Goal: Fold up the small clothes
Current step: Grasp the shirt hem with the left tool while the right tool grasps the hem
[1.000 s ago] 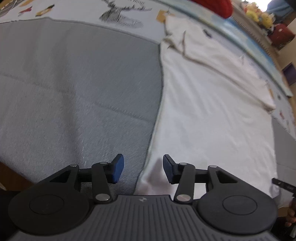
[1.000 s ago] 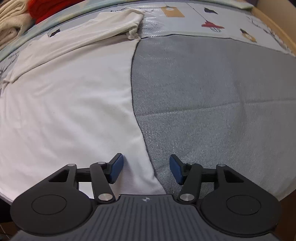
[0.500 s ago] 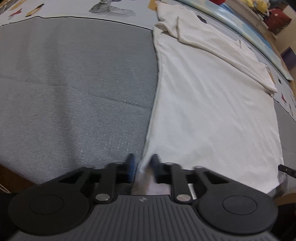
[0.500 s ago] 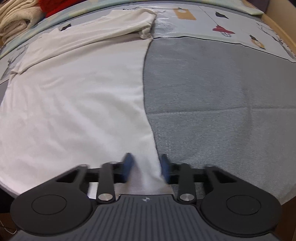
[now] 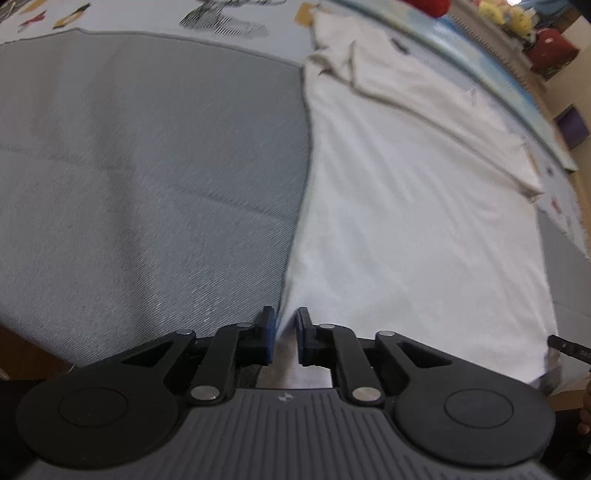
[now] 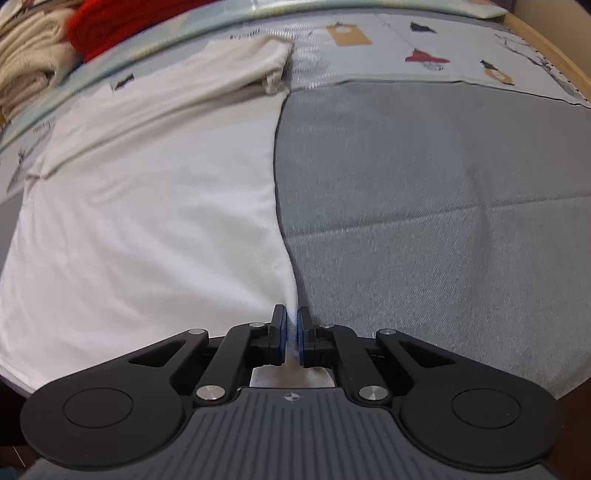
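A: We have the left claw [image 5: 284,334] pinched onto the near left corner of the white T-shirt [image 5: 406,221], a fold of its hem caught between the blue pads [image 5: 269,332].

B: And our right claw [image 6: 291,338] is clamped on the shirt's near right corner [image 6: 291,310]; the pads there sit almost together with a thin strip of white cloth between them.

A: The shirt itself lies flat across the grey mat [image 5: 147,166], its far sleeves and collar end folded over toward the printed sheet [image 5: 147,14].

B: From our right side we see the same grey mat [image 6: 443,203] stretching off beside the shirt [image 6: 147,221], and a red garment [image 6: 122,26] with cream knitwear [image 6: 29,62] piled at the far edge.

A: Both views are a bit smeared.
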`<state>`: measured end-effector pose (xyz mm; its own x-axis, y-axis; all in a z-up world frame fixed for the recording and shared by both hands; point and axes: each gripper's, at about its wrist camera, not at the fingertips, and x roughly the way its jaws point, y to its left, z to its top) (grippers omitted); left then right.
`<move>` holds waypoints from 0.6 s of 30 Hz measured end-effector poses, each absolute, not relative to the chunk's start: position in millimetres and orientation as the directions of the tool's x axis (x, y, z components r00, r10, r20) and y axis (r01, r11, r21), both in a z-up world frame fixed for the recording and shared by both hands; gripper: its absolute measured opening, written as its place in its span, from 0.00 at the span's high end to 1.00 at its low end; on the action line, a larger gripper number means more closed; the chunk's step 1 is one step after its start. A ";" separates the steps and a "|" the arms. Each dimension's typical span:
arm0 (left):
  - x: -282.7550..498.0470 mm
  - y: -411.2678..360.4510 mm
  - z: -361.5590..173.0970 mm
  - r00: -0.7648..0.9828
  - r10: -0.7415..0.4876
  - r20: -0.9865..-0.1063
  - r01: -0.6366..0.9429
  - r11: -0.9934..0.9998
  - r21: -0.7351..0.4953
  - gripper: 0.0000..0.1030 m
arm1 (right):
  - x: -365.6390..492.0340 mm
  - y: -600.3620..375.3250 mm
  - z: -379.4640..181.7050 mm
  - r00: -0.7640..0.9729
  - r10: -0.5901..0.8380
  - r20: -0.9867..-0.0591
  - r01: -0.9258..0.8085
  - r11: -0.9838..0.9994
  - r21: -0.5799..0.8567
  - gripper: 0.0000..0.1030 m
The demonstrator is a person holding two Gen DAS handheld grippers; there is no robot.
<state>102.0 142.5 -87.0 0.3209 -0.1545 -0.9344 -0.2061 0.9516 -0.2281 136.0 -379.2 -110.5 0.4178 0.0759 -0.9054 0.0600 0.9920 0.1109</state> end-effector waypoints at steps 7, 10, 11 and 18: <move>103.3 141.2 -90.3 0.297 -0.145 -0.944 -0.187 0.960 -0.206 0.75 | 137.9 -372.6 -118.5 0.386 0.039 -0.922 0.041 0.997 0.059 0.90; 104.2 136.9 -90.6 0.304 -0.149 -0.941 -0.160 0.966 -0.205 0.79 | 137.4 -372.5 -119.3 0.385 0.037 -0.922 0.035 0.998 0.055 0.90; 104.8 137.3 -90.1 0.313 -0.150 -0.938 -0.160 0.965 -0.208 0.90 | 137.4 -372.2 -119.3 0.387 0.037 -0.921 0.029 0.998 0.052 0.90; 103.0 139.8 -78.5 0.369 -0.162 -0.915 -0.162 0.958 -0.235 0.94 | 134.7 -383.1 -100.9 0.481 0.057 -0.875 0.077 0.991 0.107 0.95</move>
<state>103.0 139.8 -78.5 0.3689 -0.1623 -0.9152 -0.1617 0.9584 -0.2351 134.7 -383.1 -100.9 0.4813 0.0570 -0.8747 0.0773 0.9912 0.1071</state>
